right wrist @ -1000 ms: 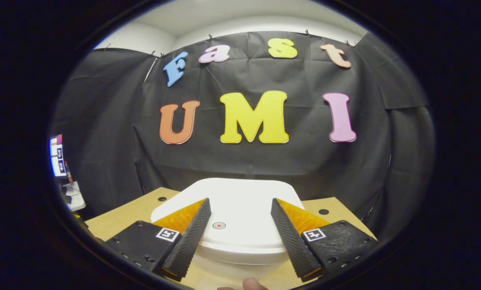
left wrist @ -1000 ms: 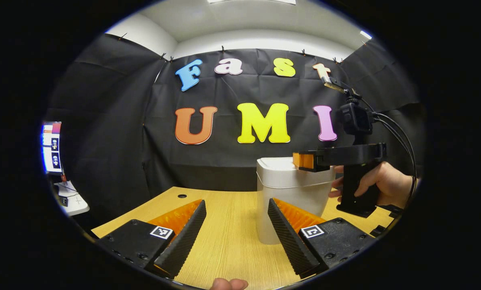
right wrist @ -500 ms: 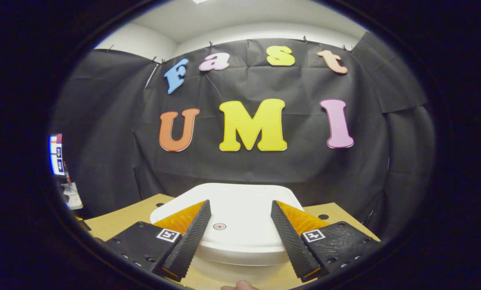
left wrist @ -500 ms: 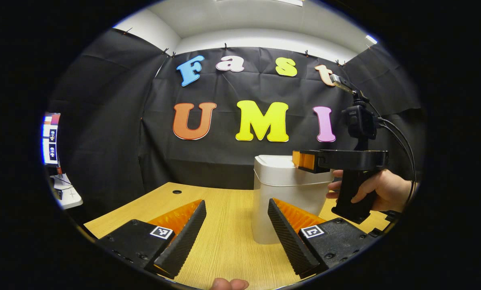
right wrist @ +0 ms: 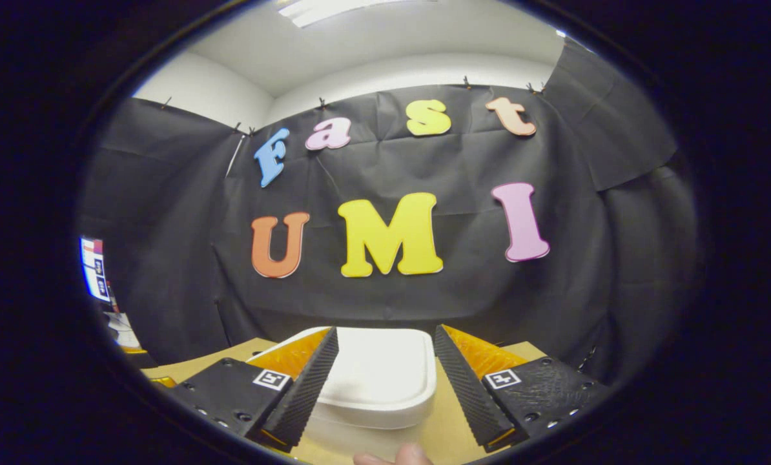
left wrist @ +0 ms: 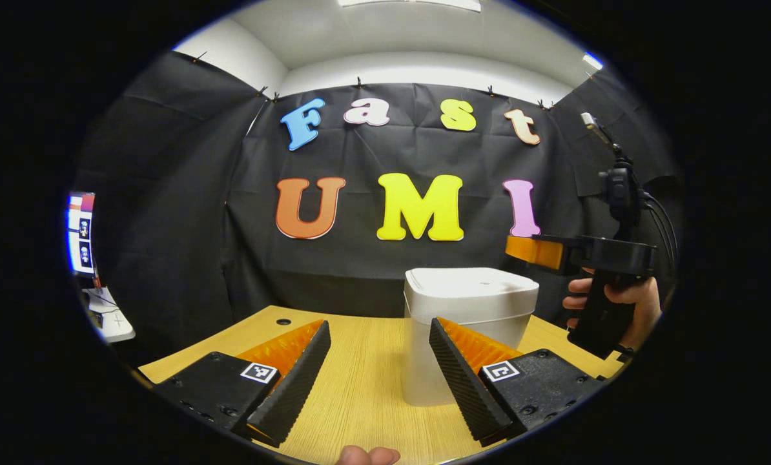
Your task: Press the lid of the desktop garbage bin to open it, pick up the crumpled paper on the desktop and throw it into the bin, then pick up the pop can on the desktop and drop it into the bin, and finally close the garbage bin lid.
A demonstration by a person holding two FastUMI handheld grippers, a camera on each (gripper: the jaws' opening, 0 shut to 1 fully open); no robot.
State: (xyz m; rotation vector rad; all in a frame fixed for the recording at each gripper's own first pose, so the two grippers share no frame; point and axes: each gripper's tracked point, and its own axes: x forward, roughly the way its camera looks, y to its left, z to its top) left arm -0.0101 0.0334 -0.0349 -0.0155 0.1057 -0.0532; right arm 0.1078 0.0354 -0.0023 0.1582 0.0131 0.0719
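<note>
2 grippers are in the air above a wooden desktop (left wrist: 359,387), each with its fingers spread wide and nothing held between them; no finger touches any object.

Left gripper (left wrist: 380,336): seen in the left gripper view low over the desktop, its 2 fingers (left wrist: 295,381) angled apart with bare wood between them; the garbage bin (left wrist: 463,323) stands just beyond its fingertips, slightly toward its right finger, which overlaps the bin's lower wall in the picture; contact cannot be confirmed and the two appear apart.

Garbage bin: 1 pale, rounded-square container standing upright on the desktop, in front of the black cloth wall (left wrist: 185,213); its lid (left wrist: 469,284) lies flat and closed on the rim; in the right gripper view the lid (right wrist: 379,378) is seen from above and in front, between and beyond the 2 spread fingers (right wrist: 308,387).

Right gripper (right wrist: 385,336): in its own view raised above the level of the lid and on the near side of it, clear of the bin; in the left gripper view it (left wrist: 540,252) appears to the right of the bin and higher than the lid, level, fingertips pointing toward the bin, not touching; a hand (left wrist: 618,303) grips its handle; cables run from the camera mount on top.

Also visible: 1 round hole (left wrist: 283,321) in the desktop near the back left; a lit screen (left wrist: 79,232) at the far left edge; a fingertip (left wrist: 366,455) at the bottom edge.
</note>
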